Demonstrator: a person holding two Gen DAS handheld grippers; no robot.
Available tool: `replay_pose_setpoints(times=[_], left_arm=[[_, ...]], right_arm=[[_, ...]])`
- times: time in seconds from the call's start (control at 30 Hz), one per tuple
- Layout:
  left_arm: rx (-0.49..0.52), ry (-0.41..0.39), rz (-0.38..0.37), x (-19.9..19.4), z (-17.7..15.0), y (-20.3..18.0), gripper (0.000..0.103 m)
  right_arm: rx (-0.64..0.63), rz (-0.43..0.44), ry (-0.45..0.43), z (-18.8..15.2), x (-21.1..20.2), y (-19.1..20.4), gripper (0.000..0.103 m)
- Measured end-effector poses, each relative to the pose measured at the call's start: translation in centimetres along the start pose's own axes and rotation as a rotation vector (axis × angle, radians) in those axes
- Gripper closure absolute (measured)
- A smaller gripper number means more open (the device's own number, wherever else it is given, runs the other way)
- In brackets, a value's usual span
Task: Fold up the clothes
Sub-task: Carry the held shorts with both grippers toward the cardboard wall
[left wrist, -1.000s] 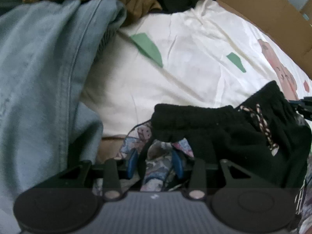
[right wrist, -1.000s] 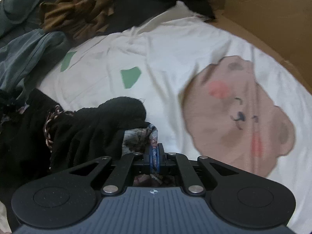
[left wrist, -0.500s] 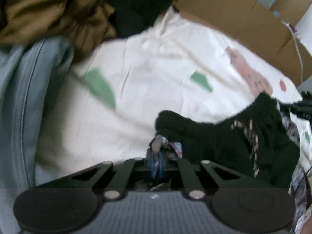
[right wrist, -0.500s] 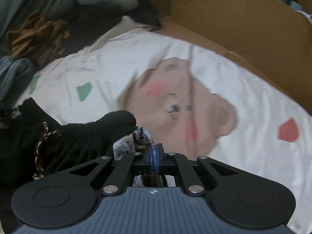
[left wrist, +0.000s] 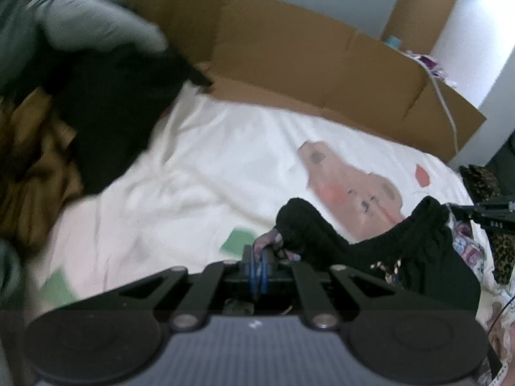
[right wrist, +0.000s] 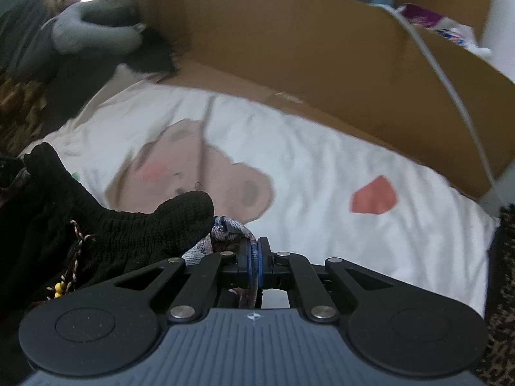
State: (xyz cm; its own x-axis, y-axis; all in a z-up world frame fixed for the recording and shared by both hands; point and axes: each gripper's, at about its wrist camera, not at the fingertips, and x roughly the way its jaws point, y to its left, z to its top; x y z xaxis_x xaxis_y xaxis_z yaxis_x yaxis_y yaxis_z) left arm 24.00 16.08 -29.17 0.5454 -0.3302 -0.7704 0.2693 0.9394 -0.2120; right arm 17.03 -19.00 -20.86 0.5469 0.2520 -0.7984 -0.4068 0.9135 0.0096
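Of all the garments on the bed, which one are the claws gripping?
The black knit garment with patterned lining; both claws pinch its edge. The brown and grey clothes lie untouched.

Ahead of you a white bedsheet [right wrist: 338,167] printed with a pink bear [right wrist: 193,173] and a red patch [right wrist: 373,194] covers the surface. Behind it stands a brown cardboard wall [left wrist: 305,64], with a white cable [right wrist: 450,90] draped over its edge. To your right you see a leopard-print fabric [left wrist: 505,251] just beside the sheet.
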Motion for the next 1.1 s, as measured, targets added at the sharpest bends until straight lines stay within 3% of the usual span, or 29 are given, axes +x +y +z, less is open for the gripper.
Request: replay_pose_setpoints(times=[0.23, 0.47, 0.53, 0.6, 0.63, 0.67, 0.8, 0.9, 1.0, 1.1], left_arm=[[0.071, -0.052, 0.011, 2.5, 3.6, -0.9, 0.099], [0.099, 0.077, 0.074, 7.4, 2.4, 0.4, 0.097], [0.096, 0.110, 0.102, 7.8, 2.1, 0.7, 0.091], [0.100, 0.112, 0.105, 7.3, 2.2, 0.7, 0.084], [0.101, 0.111, 0.098, 7.0, 2.2, 0.8, 0.077], [0.099, 0.110, 0.094, 6.6, 2.3, 0.8, 0.072], [0.099, 0.101, 0.089, 5.8, 3.2, 1.2, 0.070], [0.088, 0.085, 0.078, 5.9, 4.0, 1.1, 0.049], [0.110, 0.078, 0.048, 7.0, 4.4, 0.5, 0.042], [0.145, 0.110, 0.030, 8.8, 4.0, 0.1, 0.042]], right_arm=[[0.072, -0.046, -0.030, 0.9, 0.4, -2.8, 0.102], [0.059, -0.012, 0.075, -1.1, 5.9, -3.1, 0.099], [0.086, -0.013, 0.081, -1.3, 6.1, -3.5, 0.092], [0.130, -0.004, 0.077, -1.4, 5.9, -4.0, 0.068], [0.143, 0.004, 0.069, -1.4, 5.6, -4.3, 0.065], [0.146, 0.009, 0.057, -1.3, 5.3, -4.5, 0.061], [0.162, 0.031, 0.013, -0.4, 4.3, -5.0, 0.054], [0.181, 0.084, 0.009, 0.5, 4.7, -5.3, 0.041], [0.188, 0.151, 0.032, 0.9, 5.9, -4.9, 0.030], [0.196, 0.186, 0.106, 0.6, 8.0, -4.5, 0.030]])
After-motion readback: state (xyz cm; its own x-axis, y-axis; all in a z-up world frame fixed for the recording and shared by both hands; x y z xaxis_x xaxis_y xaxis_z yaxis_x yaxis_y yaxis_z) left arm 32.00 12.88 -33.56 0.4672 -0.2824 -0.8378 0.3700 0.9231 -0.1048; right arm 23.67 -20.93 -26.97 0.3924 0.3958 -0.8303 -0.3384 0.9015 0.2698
